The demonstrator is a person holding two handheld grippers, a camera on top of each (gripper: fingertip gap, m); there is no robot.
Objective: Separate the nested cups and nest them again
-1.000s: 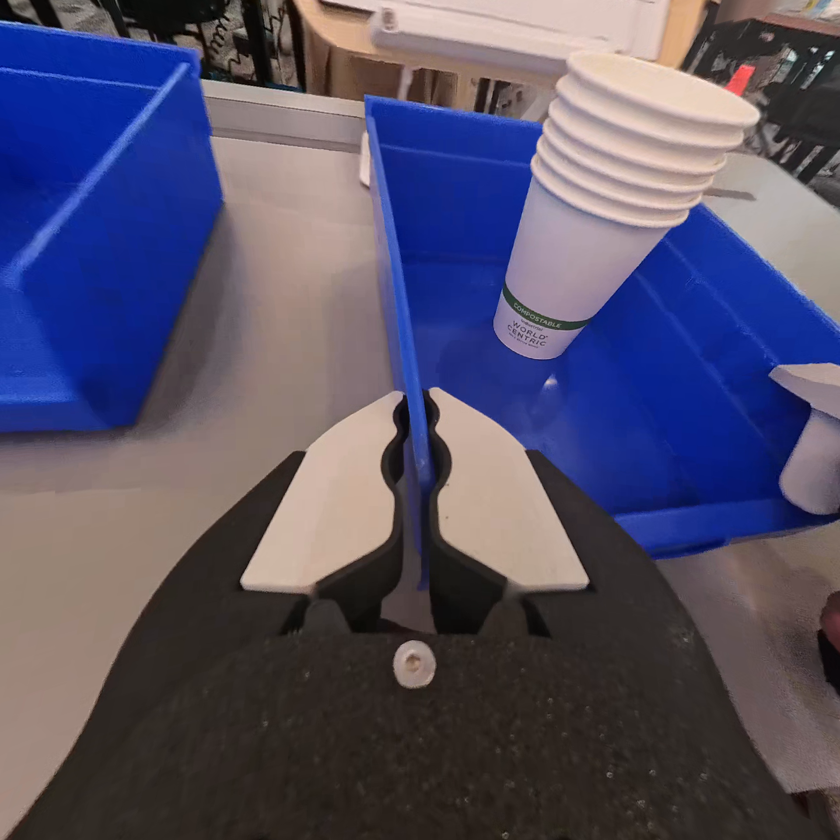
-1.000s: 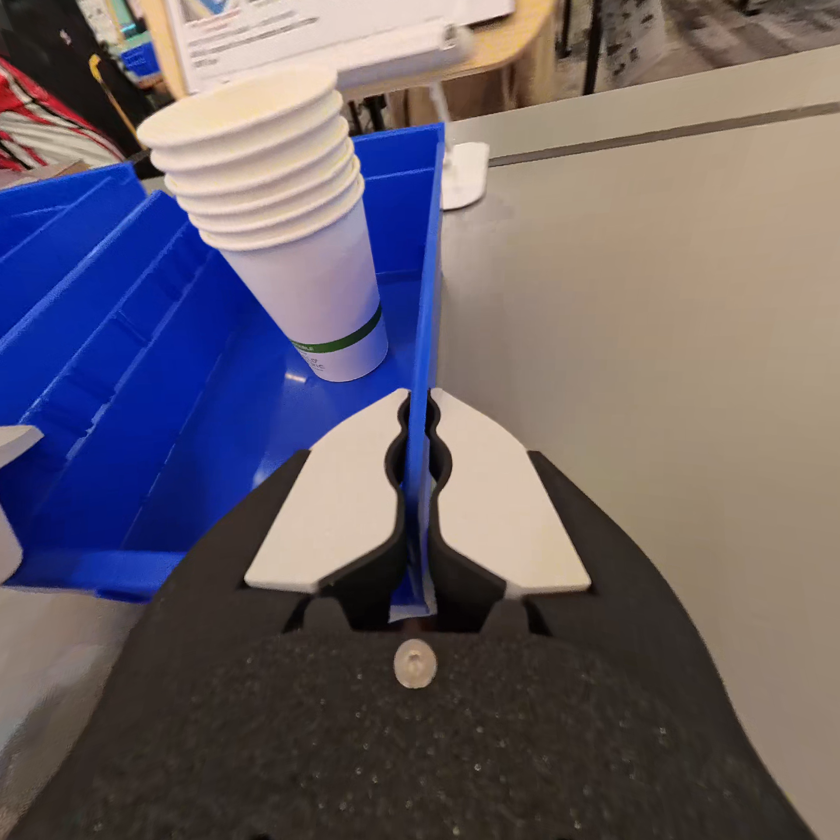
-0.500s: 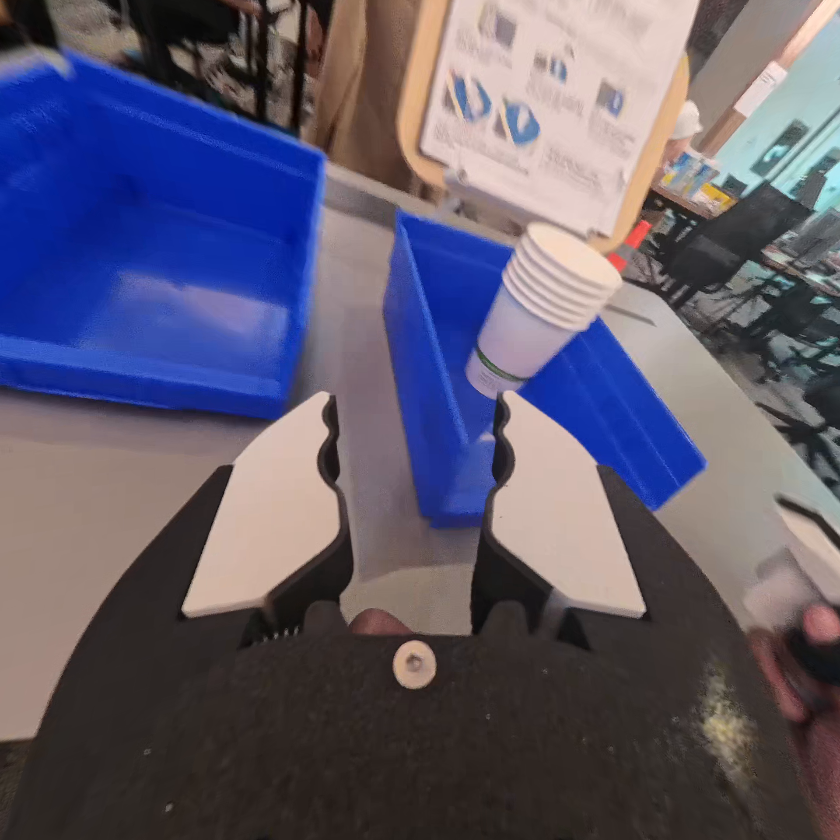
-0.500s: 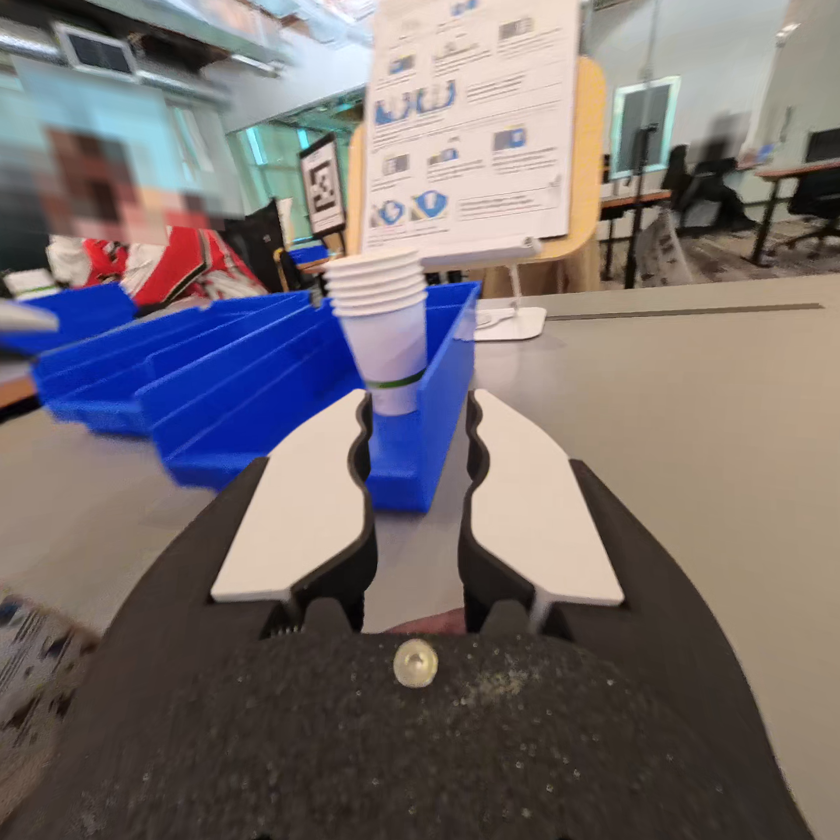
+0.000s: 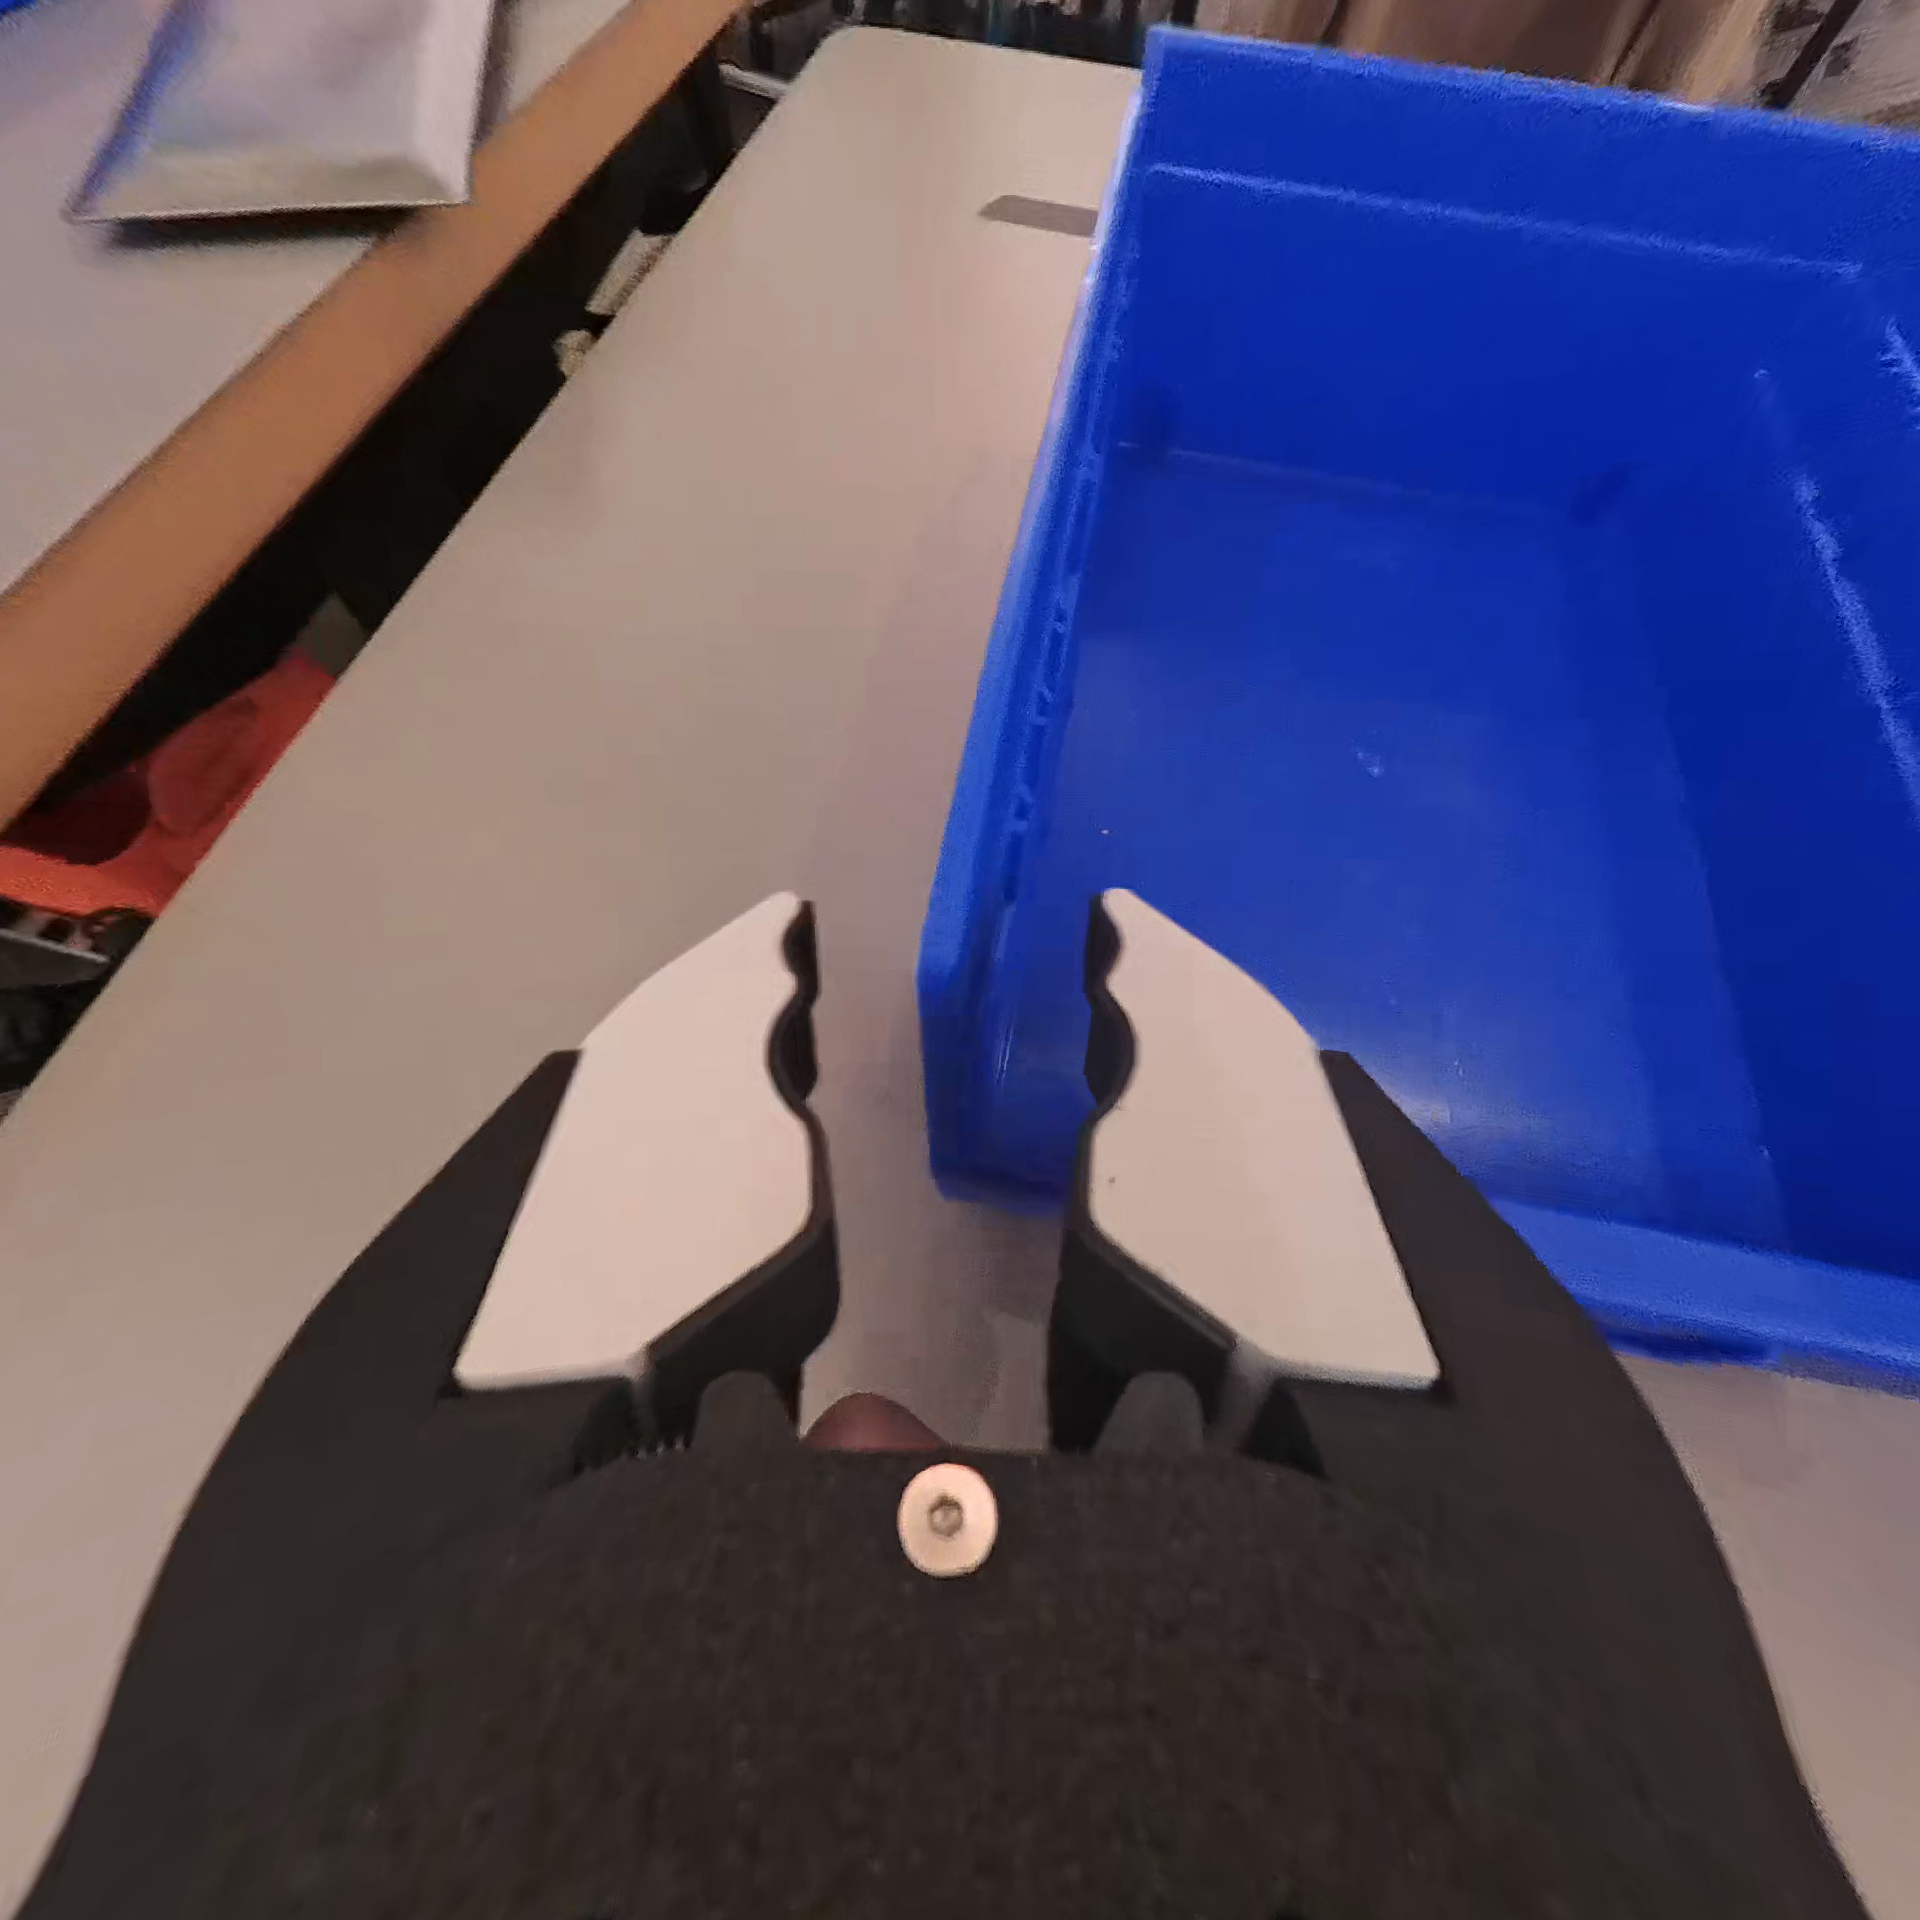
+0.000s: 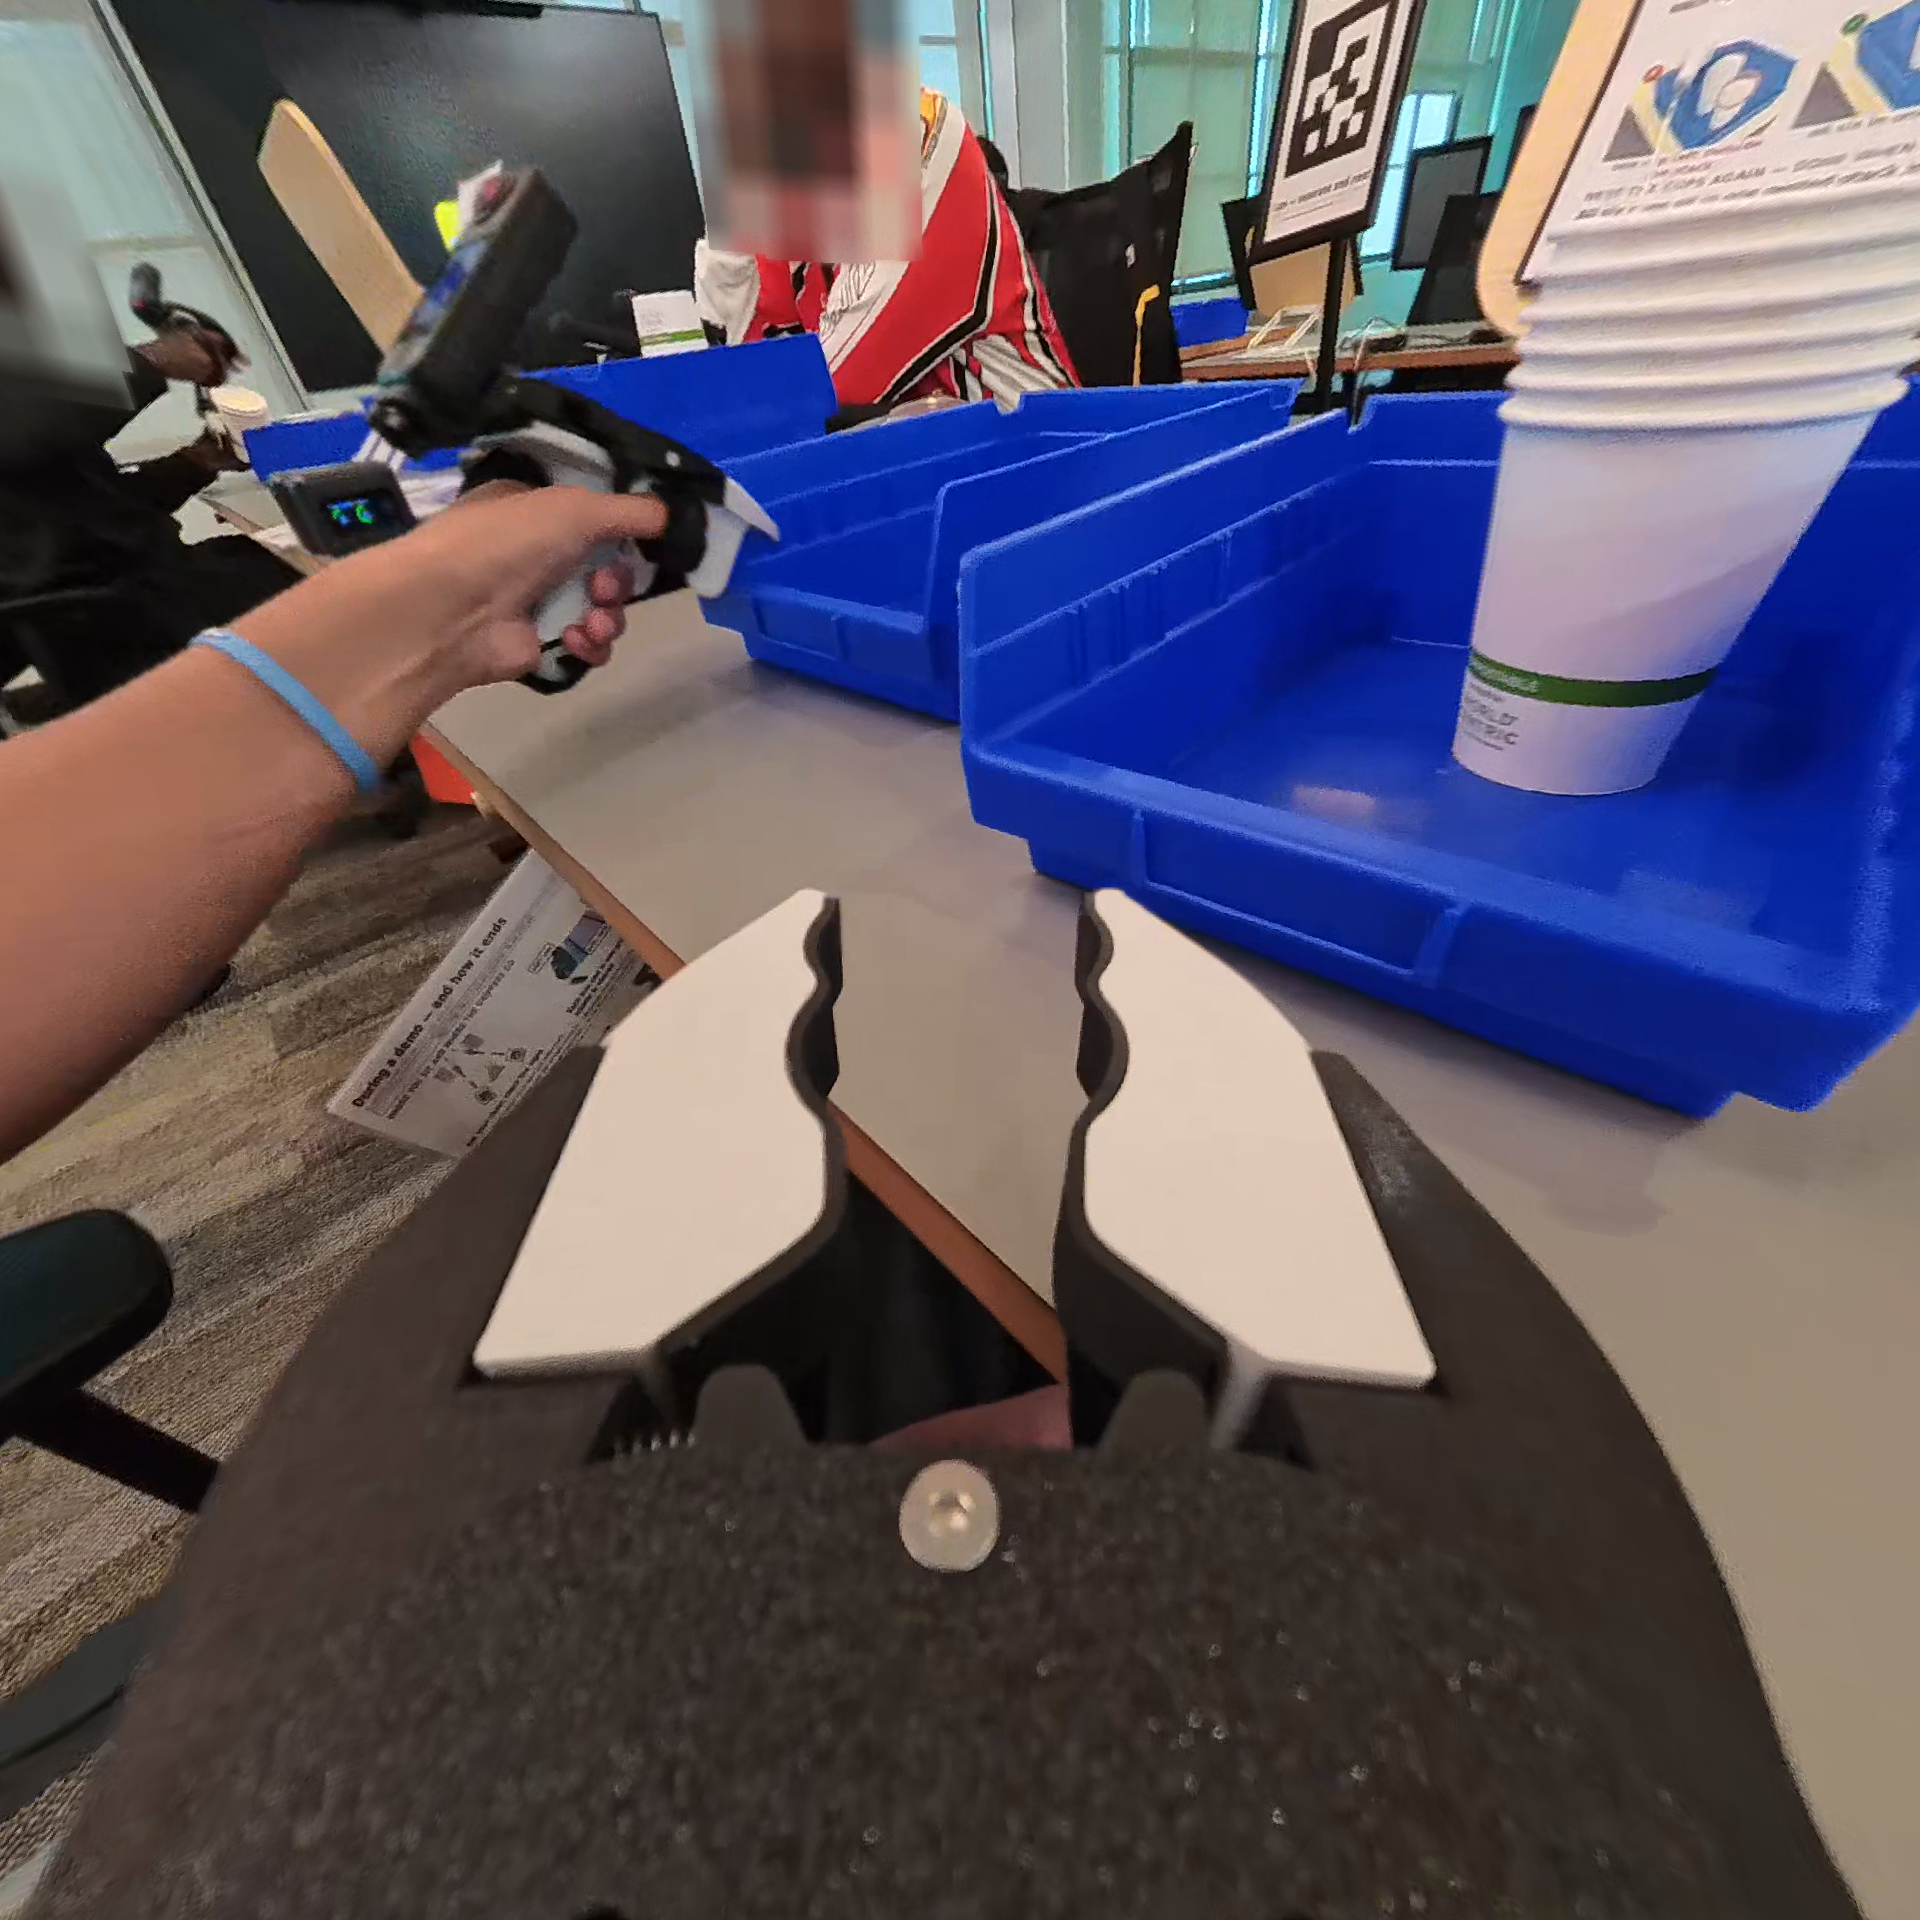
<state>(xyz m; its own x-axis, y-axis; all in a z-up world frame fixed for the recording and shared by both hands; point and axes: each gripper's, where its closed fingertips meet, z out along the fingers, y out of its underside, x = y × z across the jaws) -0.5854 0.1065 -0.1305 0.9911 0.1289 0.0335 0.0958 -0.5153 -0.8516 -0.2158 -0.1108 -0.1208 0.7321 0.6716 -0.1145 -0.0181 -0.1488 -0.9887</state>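
A stack of several nested white paper cups (image 6: 1652, 540) with a green band leans inside a blue bin (image 6: 1226, 873) at the right of the right wrist view. My right gripper (image 6: 951, 909) is open and empty, above the table's front edge, to the near left of that bin. My left gripper (image 5: 951, 914) is open and empty, just above the grey table at the near left corner of an empty blue bin (image 5: 1003, 831). It also shows in the right wrist view (image 6: 727, 520), held in a hand at the far left. No cups show in the left wrist view.
More blue bins (image 6: 883, 540) stand in a row behind the cup bin. A person in red and white clothing (image 6: 935, 301) sits behind them. The table edge (image 6: 582, 862) runs diagonally; a printed sheet (image 6: 488, 1029) lies on the carpet and a chair (image 6: 73, 1309) stands at the left.
Both grippers were shut on the cup bin's side walls a second ago. They let go, opened and drew back. The left swung over to the other bin; the right turned left.
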